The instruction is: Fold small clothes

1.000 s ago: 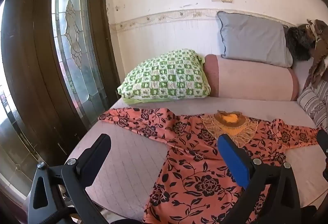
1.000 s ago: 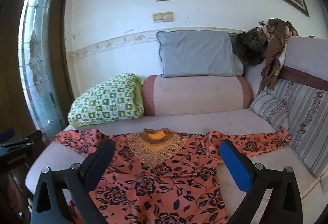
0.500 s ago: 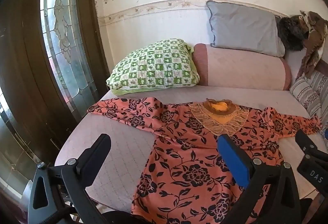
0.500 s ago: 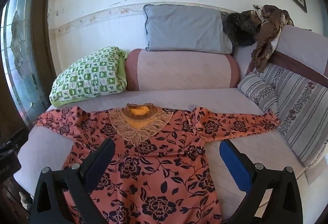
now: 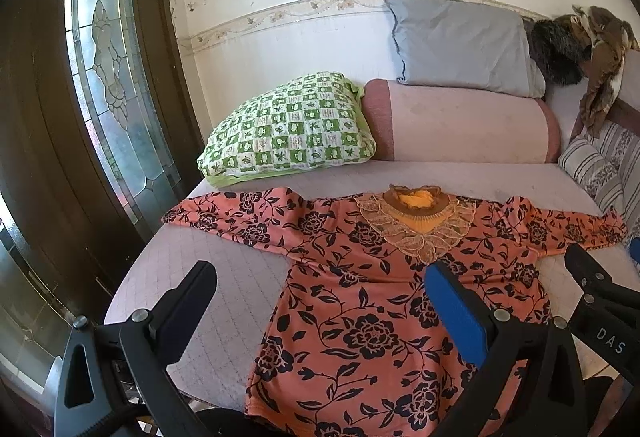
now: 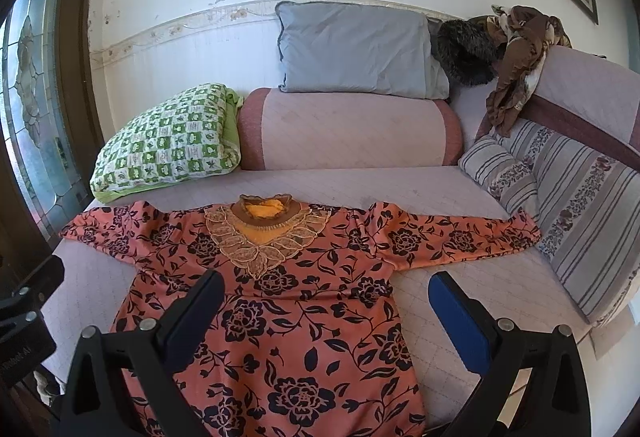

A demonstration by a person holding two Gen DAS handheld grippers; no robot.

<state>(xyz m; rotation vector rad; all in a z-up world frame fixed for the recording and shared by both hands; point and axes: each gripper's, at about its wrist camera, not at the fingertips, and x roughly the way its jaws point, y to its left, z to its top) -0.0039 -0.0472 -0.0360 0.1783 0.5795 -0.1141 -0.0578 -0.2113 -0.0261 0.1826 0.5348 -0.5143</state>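
Observation:
An orange top with black flowers and a gold lace collar lies flat and face up on the pale couch seat, both sleeves spread out; it also shows in the right wrist view. My left gripper is open and empty, held above the top's left side near the seat's front edge. My right gripper is open and empty, held above the top's lower right part. The right gripper also shows at the right edge of the left wrist view.
A green checked pillow, a pink bolster and a grey pillow line the back. Striped cushions and a brown cloth are at the right. A dark wooden door with a glass panel stands left.
Both grippers have drawn back and tilted down, so more of the top shows in each view. The top has not moved. Both grippers stay open.

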